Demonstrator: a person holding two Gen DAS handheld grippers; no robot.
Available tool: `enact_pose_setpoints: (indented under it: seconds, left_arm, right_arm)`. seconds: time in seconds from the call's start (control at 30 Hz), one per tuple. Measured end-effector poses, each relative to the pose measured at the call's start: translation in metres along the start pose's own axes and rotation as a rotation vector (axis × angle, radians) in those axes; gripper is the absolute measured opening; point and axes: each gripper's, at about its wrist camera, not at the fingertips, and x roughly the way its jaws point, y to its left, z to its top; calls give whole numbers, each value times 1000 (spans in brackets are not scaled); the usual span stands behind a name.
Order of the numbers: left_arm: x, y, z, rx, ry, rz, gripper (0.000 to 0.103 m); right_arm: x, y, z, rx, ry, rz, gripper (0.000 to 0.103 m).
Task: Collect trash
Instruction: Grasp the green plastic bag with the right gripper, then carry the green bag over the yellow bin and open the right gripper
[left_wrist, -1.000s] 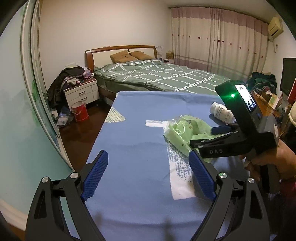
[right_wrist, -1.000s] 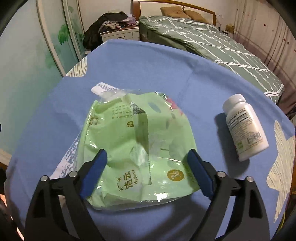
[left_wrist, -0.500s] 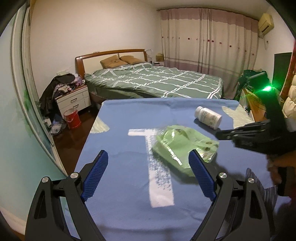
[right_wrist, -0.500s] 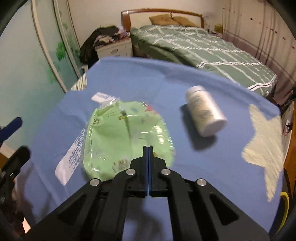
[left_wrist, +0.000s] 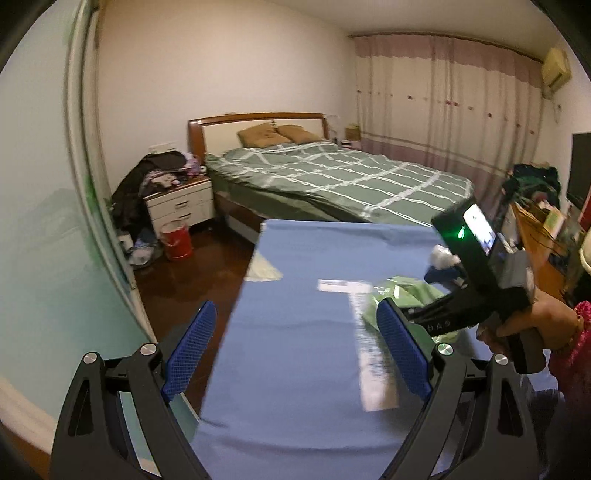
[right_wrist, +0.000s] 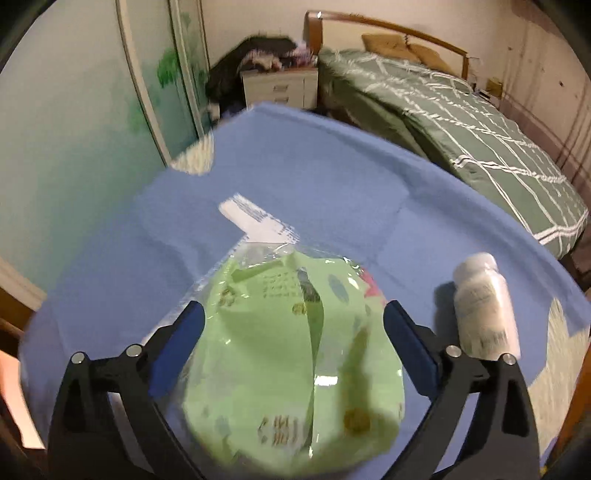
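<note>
Your right tongs hang low over the crumpled light-green plastic wrapper, with the two blue-padded fingers spread wide apart, one on each side of the wrapper's bulge. They grip nothing. That straddling pose probably lines the pads up so a squeeze would catch the soft film across its middle.

The wrapper lies flat on the blue cloth-covered desk, partly covering a white printed paper strip that pokes out from its far edge. Just to the right of the wrapper, apart from it, a white plastic pill bottle lies on its side. It may be trash too, though nothing here says so.

Your left tongs are also spread open and hold nothing. They hover over the near left part of the desk, well apart from the wrapper, likely kept clear so the right hand can work. In the left view the right handheld device reaches in from the right, over the green wrapper.

Beyond the desk stand a bed with a green checked cover, a white bedside cabinet and a small red bucket on the dark floor. The bucket could serve as the bin, but that is a guess.
</note>
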Motion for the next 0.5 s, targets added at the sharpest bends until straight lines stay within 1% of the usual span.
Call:
enact_pose_setpoints:
  seconds: [0.03,0.1,0.13,0.17,0.2,0.23,0.27,0.33,0.37,0.4,0.43,0.47,0.5]
  left_arm:
    - [0,3,-1,-8,0,-1,87]
    - [1,4,-2,-15,4,-8,87]
    - [3,3,-2,-16,7,-17,87]
    - [5,1,-2,-17,13,-27,87]
    - [7,-2,-3,-12,18,-36,87]
    - [9,-5,-3,-6,22,-41,87]
    - [11,-10,-2,7,27,-50,87]
    - [14,-23,-2,34,27,-70,87]
    - [15,-28,-1,43,27,-77,87]
    - [16,-35,0,55,29,-90,87]
    - [18,-40,2,64,31,-102,87]
    - [20,-48,4,79,34,-121,87]
    - [23,-59,6,97,38,-141,87]
  right_arm:
    - [13,3,2,-15,49,8,96]
    - [22,12,2,-30,91,29,96]
    - [23,14,-1,-15,79,25,95]
    - [19,14,0,-11,77,22,89]
    - [10,11,2,5,64,18,77]
    - [7,8,3,18,65,16,16]
    - [3,1,3,63,82,17,1]
    - [-4,-5,-4,76,77,4,0]
    - [-10,-9,-11,91,66,14,0]
    - [-23,-17,-21,124,49,47,0]
    - [-35,-23,-30,141,33,57,0]
    - [-44,-28,-36,152,22,57,1]
    - [-62,-38,-50,179,1,52,1]
